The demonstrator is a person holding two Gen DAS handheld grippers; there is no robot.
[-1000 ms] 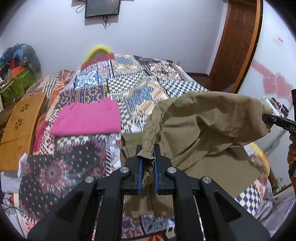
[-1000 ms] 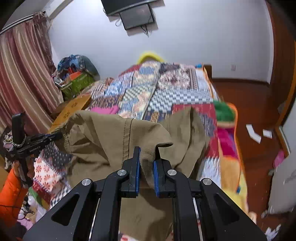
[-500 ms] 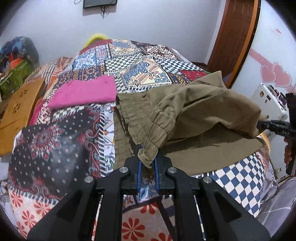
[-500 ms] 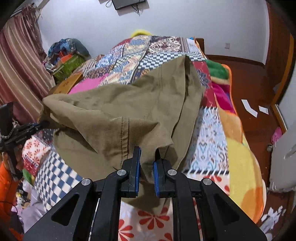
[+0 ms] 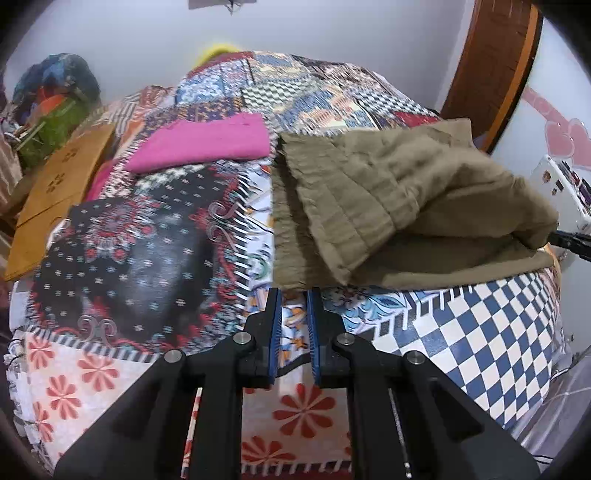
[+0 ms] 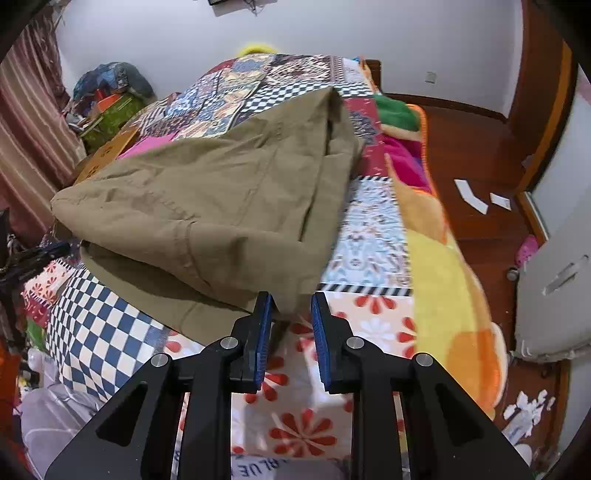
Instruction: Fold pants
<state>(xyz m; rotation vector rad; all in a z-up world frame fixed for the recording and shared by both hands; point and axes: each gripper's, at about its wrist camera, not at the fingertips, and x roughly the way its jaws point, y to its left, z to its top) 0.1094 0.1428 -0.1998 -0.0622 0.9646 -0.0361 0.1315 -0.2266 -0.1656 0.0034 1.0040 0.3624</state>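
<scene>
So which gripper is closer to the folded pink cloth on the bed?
Left. The left gripper sits at the khaki pants' waistband edge, beside the pink cloth. The right gripper is at the pants' far end.

A lived-in bedroom in a private home

A bed (image 5: 461,325) under a patchwork quilt (image 6: 369,236) of checks and florals fills the room; a wall-mounted screen (image 6: 221,2) hangs above its head; striped curtains (image 6: 26,122) fall at one side beside piled bags and clothes (image 6: 110,92); a wooden door (image 5: 498,62) and polished wood floor (image 6: 476,166) show on the other; pink heart stickers (image 5: 561,136) dot the wall.
</scene>
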